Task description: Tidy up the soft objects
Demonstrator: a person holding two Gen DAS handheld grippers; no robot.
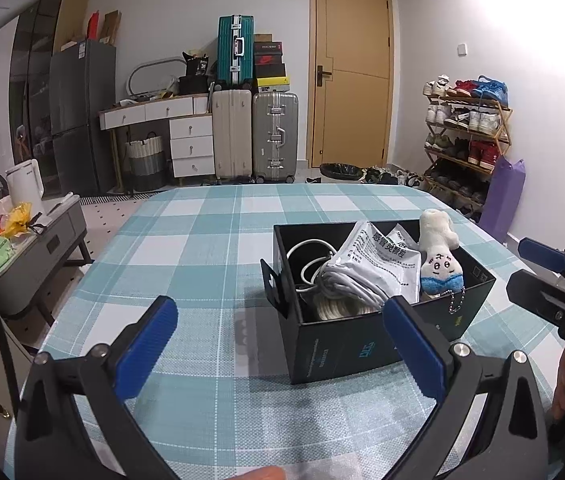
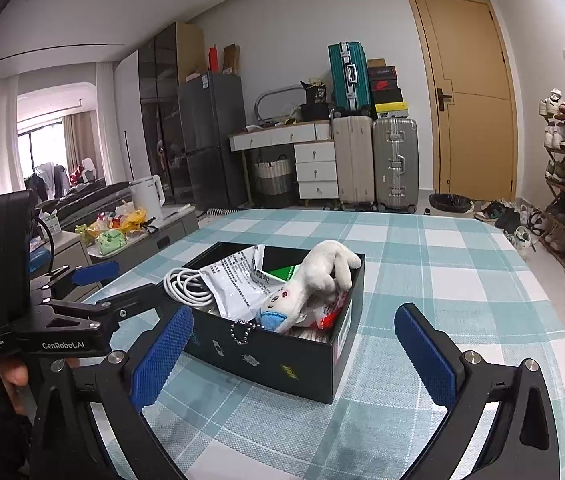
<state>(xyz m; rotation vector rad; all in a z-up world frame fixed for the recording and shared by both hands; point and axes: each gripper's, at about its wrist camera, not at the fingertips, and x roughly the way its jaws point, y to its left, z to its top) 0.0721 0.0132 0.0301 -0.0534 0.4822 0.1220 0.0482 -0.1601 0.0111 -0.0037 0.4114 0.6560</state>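
Note:
A black open box [image 1: 366, 344] stands on the checked tablecloth; it also shows in the right wrist view [image 2: 282, 356]. In it lie a white plush toy with a blue collar and bead chain [image 1: 438, 256] [image 2: 314, 280], a coiled white cable [image 1: 310, 264] [image 2: 186, 284], and white printed pouches [image 1: 378, 260] [image 2: 234, 280]. My left gripper [image 1: 278, 344] is open and empty, just before the box's left side. My right gripper [image 2: 290, 356] is open and empty, in front of the box. The right gripper also shows at the left wrist view's right edge [image 1: 542, 276].
The table [image 1: 202, 240] has a teal-and-white checked cloth. A low grey side table with snacks and a kettle [image 1: 22, 224] stands left. Suitcases [image 1: 254, 136], white drawers, a wooden door and a shoe rack [image 1: 466, 136] stand beyond the table.

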